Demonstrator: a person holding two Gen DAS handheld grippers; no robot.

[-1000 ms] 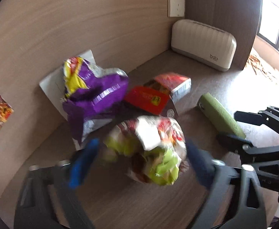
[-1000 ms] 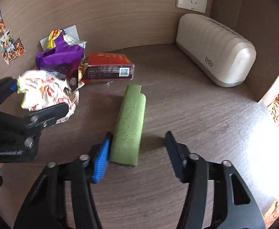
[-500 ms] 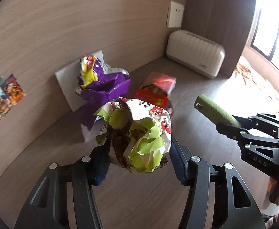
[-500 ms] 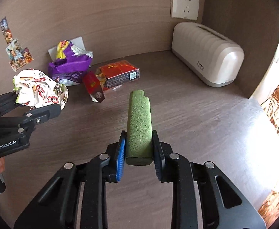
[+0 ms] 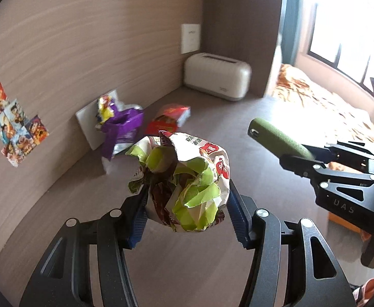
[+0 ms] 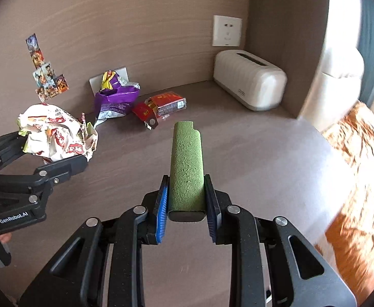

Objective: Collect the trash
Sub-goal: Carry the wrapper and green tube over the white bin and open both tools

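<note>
Your right gripper (image 6: 187,204) clamps a green textured bar (image 6: 186,163) above the table (image 6: 251,153). At the view's left, your left gripper (image 6: 46,151) grips a crumpled wrapper (image 6: 56,133). A purple bag (image 6: 115,98) and red box (image 6: 166,103) lie near the wall.

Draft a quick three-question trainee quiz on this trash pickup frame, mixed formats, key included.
1. True or false: the right gripper is shut on the green fuzzy flat-sided bar.
2. What is between the fingers of the left gripper? A) purple foil snack bag B) crumpled white, green and red wrapper C) red carton
3. Which two pieces of trash lie on the brown wood-grain tabletop?

Key: 1 true. 2 B, the crumpled white, green and red wrapper. 3 the purple foil snack bag and the red carton.
</note>
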